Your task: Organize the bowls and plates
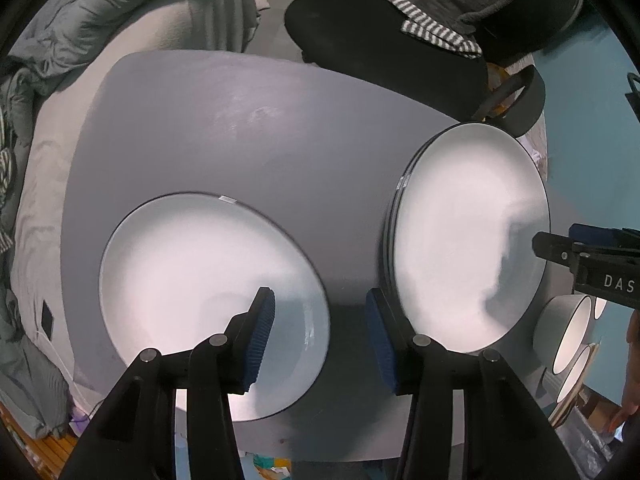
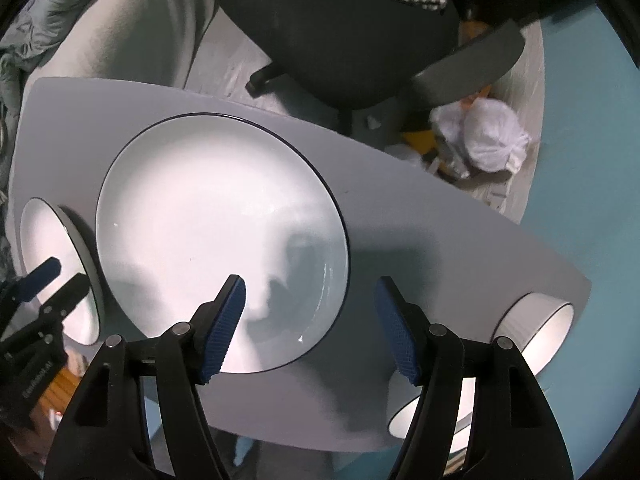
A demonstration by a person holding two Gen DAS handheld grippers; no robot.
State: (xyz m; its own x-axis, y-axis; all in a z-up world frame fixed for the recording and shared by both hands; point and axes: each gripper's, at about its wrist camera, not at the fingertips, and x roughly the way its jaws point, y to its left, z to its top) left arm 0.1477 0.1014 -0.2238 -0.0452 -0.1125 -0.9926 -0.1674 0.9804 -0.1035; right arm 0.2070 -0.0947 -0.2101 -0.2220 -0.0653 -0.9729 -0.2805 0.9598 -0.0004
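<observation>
While both sets of tongs hang above the grey table with nothing between their pads, the sorting looks partly done; the right-hand plate stack shows more than one dark rim along its edge, so I judge at least two plates already nested there; the single plate lies flat and alone, well apart from that stack, and the bowls sit at the table's edge, not visibly stacked; what seems left is joining the lone plate to the stack and gathering the bowls.

The left gripper is spread and empty; its pad at nine o'clock hovers over the single plate's near rim, its pad at three o'clock hangs just beside the stack's edge, and bare table lies between them; the stack sits at about two o'clock from it.

The right gripper is likewise spread wide and grips nothing; the stack lies at ten o'clock under its left pad, a bowl stands at four o'clock, and another is partly hidden behind its right finger.
</observation>
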